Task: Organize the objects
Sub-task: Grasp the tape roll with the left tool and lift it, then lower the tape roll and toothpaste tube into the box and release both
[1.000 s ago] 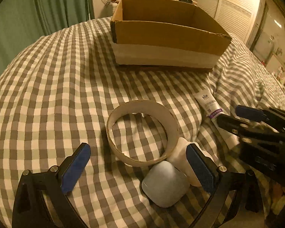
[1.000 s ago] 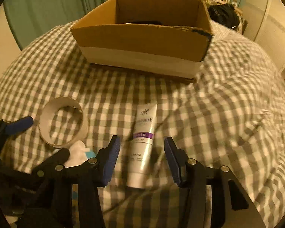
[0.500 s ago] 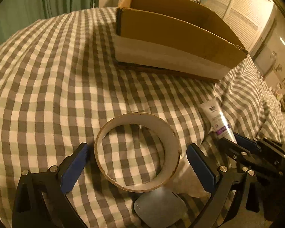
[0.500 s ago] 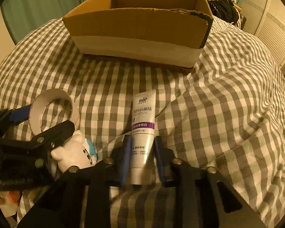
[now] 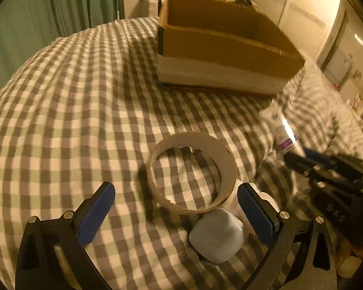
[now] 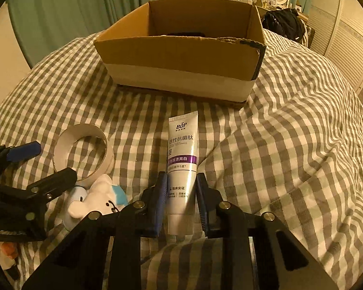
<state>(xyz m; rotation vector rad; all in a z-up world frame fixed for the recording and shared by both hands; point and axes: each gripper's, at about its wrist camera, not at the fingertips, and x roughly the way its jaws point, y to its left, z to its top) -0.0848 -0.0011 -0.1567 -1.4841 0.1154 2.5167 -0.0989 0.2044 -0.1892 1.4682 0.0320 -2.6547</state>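
My right gripper point(image 6: 181, 193) is shut on a white toothpaste tube point(image 6: 182, 159) with a purple band, held just above the checked bedcover; the tube also shows in the left wrist view point(image 5: 282, 130). My left gripper point(image 5: 176, 207) is open, its blue pads either side of a cardboard tape ring point(image 5: 193, 171), without touching it. A pale grey pebble-shaped case point(image 5: 216, 235) and a white plush toy point(image 6: 101, 198) lie by the ring. An open cardboard box point(image 6: 181, 48) stands beyond, a dark item inside it.
The checked bedcover point(image 6: 290, 145) is rumpled into folds on the right. Green curtains point(image 6: 60, 7) hang behind the box on the left, a louvred door point(image 6: 346, 41) on the right. A dark bag point(image 6: 283, 24) lies behind the box.
My right gripper moved onto the toothpaste tube, shut on it and lifted it slightly. My left gripper drifted around the tape ring and stayed open.
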